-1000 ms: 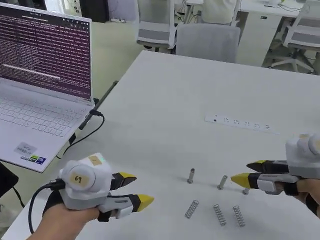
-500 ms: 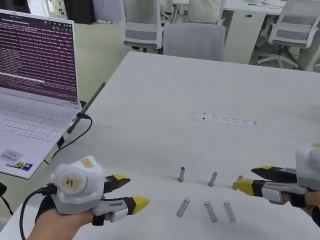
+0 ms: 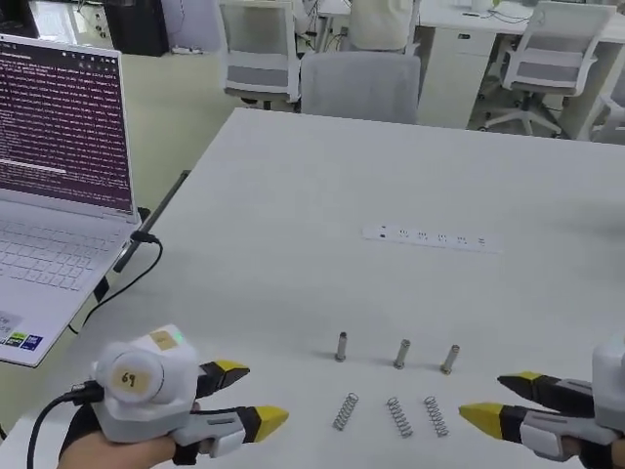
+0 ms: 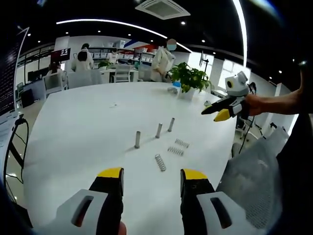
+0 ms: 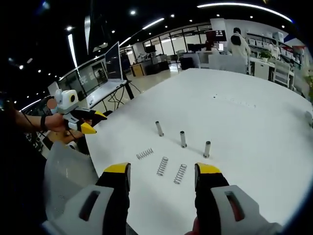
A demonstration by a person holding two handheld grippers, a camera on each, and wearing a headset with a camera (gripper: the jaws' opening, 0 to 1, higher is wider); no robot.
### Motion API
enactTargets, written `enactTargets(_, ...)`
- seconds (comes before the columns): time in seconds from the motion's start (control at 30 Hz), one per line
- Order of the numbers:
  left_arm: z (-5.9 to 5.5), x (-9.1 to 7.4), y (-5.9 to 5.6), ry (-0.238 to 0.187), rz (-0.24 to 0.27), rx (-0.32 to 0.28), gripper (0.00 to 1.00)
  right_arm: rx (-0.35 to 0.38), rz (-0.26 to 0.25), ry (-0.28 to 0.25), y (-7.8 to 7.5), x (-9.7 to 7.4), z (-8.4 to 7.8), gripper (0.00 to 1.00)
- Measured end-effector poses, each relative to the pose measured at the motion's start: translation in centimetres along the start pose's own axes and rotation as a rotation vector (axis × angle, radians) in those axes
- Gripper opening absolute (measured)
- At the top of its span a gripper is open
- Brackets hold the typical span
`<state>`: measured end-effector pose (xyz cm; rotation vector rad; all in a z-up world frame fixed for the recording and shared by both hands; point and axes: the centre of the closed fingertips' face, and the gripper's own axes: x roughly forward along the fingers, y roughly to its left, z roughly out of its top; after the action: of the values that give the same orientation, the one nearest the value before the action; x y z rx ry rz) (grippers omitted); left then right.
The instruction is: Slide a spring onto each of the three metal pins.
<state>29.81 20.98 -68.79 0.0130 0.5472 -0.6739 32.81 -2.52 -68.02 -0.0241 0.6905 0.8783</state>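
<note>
Three short metal pins stand upright in a row on the white table: left pin (image 3: 341, 346), middle pin (image 3: 401, 354), right pin (image 3: 449, 359). Just in front of them lie three loose springs: left spring (image 3: 344, 411), middle spring (image 3: 397, 416), right spring (image 3: 436, 415). My left gripper (image 3: 252, 395) hovers open at the table's near left, empty. My right gripper (image 3: 503, 401) is open at the near right, empty, level with the springs. The pins (image 4: 158, 130) and springs (image 4: 160, 162) lie ahead of the left jaws; the right gripper view has the pins (image 5: 182, 138) and springs (image 5: 162, 165) just ahead.
An open laptop (image 3: 54, 186) with a plugged-in cable (image 3: 137, 256) sits at the left. A white power strip (image 3: 430, 238) lies beyond the pins. Office chairs (image 3: 356, 85) stand past the far edge of the table (image 3: 322, 195). People stand in the background.
The head camera has shifted, so the whole scene sits differently. My right gripper has drawn back from the right pin toward the near edge. The pins and springs have not moved.
</note>
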Motion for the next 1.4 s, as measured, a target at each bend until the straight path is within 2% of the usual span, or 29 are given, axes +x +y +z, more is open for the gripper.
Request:
enactTargets(0.33,0.1,0.4,-0.5,0.006,-0.009,0.007,0.4,0.035,-0.004,-0.016,0.6,-0.8,-1.3,0.52)
enactTargets(0.77,-0.1,1.1,-0.9,0.015,-0.024,0.009,0.4,0.031,0.008,-0.006,1.5,-1.1,-2.1,0.54)
enactTargets(1.1,-0.3,3.4,-1.3,0.036,-0.042,0.004,0.39,0.029,0.023,0.013,2.2,-1.1,-3.0,0.57)
enactTargets(1.17,-0.7,4.0,-1.3,0.051,-0.039,0.01,0.38,0.032,0.024,0.011,2.2,-1.1,-3.0,0.57)
enactTargets(1.4,-0.9,5.3,-1.6,0.061,-0.054,0.001,0.38,0.036,0.028,0.009,2.3,-1.2,-3.1,0.59)
